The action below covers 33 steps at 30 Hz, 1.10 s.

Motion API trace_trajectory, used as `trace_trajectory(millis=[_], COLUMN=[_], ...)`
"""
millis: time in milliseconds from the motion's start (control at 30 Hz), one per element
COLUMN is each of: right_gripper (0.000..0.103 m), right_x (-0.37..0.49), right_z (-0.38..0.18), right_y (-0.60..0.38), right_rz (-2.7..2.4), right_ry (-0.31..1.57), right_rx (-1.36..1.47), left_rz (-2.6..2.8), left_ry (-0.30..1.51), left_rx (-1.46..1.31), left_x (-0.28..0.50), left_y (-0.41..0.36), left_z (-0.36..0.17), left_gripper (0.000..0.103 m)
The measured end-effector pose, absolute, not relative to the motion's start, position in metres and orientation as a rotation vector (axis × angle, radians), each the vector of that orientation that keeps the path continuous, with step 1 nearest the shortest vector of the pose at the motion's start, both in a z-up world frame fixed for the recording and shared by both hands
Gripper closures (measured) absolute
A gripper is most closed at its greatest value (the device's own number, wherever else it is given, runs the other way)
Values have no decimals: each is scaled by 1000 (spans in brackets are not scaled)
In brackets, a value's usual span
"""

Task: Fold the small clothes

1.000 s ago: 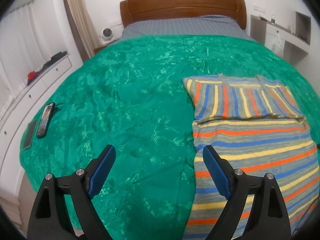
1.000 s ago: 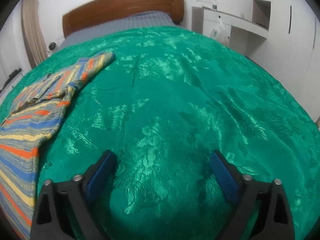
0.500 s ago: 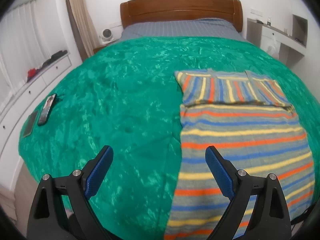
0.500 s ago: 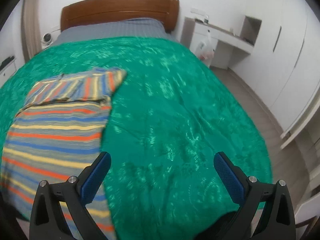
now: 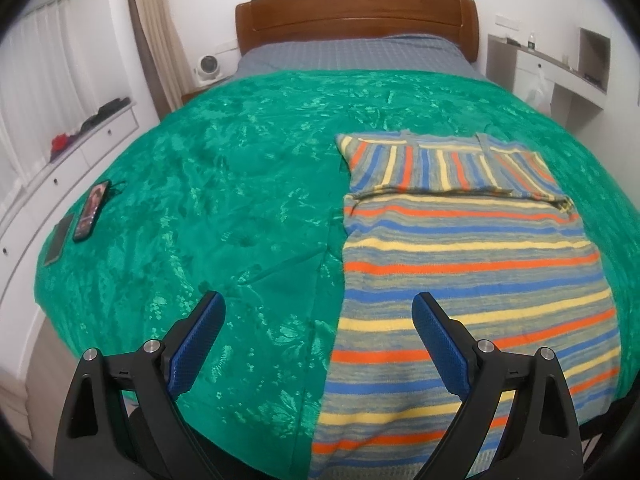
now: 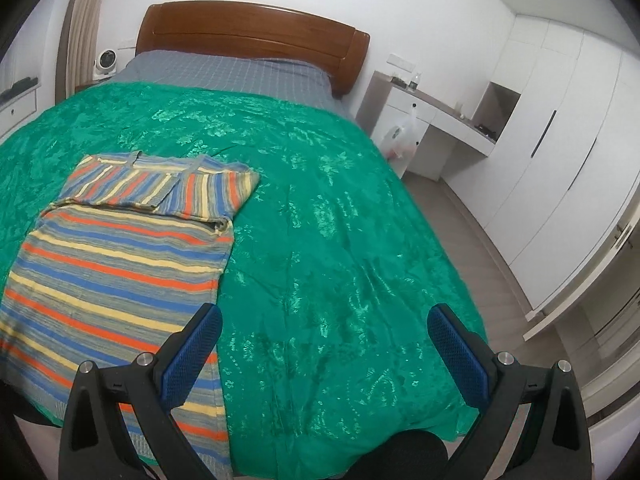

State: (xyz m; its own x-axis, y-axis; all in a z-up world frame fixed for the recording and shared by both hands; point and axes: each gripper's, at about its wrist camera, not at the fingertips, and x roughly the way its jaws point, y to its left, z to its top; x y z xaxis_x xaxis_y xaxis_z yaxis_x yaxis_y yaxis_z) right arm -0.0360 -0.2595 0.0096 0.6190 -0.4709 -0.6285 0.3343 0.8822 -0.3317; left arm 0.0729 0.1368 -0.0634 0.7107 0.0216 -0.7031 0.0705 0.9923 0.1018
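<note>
A striped knitted garment (image 5: 460, 264) in orange, blue, yellow and grey bands is laid flat on a shiny green patterned bedspread (image 5: 224, 208), with its sleeves folded across the upper part so that their stripes run crosswise to those of the body. The garment's lower hem is seen draped over the foot edge of the bedspread. The left gripper (image 5: 319, 336), black-framed with blue textured pads, is held spread wide above the foot end of the bedspread; nothing is gripped, and no contact with cloth can be made out. Its right-hand finger (image 5: 438, 344) is seen over the garment's lower part, its other finger over bare bedspread just beside the garment's edge. The right gripper (image 6: 325, 350) is likewise held wide apart and empty, with one finger (image 6: 192, 356) over the garment's near corner and the other over bare bedspread. Two dark flat phones (image 5: 91, 210) are seen near the bedspread's far left edge, well apart from the garment. A brown wooden headboard (image 5: 356, 16) is seen beyond the bedspread.
</note>
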Motion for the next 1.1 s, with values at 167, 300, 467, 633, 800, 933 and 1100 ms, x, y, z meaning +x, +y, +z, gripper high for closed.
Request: trace_trajectory(millis=[167, 300, 467, 633, 800, 933, 1100], right_gripper=[2, 2, 2, 3, 37, 46, 99], right_x=[-36, -35, -42, -56, -63, -58, -53], right_z=[10, 11, -4, -68, -134, -153, -167], right_y=[-260, -262, -279, -304, -299, -286, -267], right_rz=[-479, -483, -325, -73, 106, 196, 222], right_ry=[781, 779, 833, 1042, 1230, 1247, 1345], right_rx=[-208, -211, -102, 118, 316, 391, 329], left_rz=[-27, -28, -55, -132, -181, -205, -270], left_ry=[792, 805, 974, 1212, 1296, 1348, 1381], left_rx=[123, 121, 116, 96, 175, 227, 221], left_x=[74, 73, 72, 60, 53, 46, 32], left_y=[137, 139, 159, 172, 147, 130, 120], left_z=[-68, -72, -100, -152, -169, -179, -177], left_gripper=[7, 7, 6, 7, 17, 29, 99])
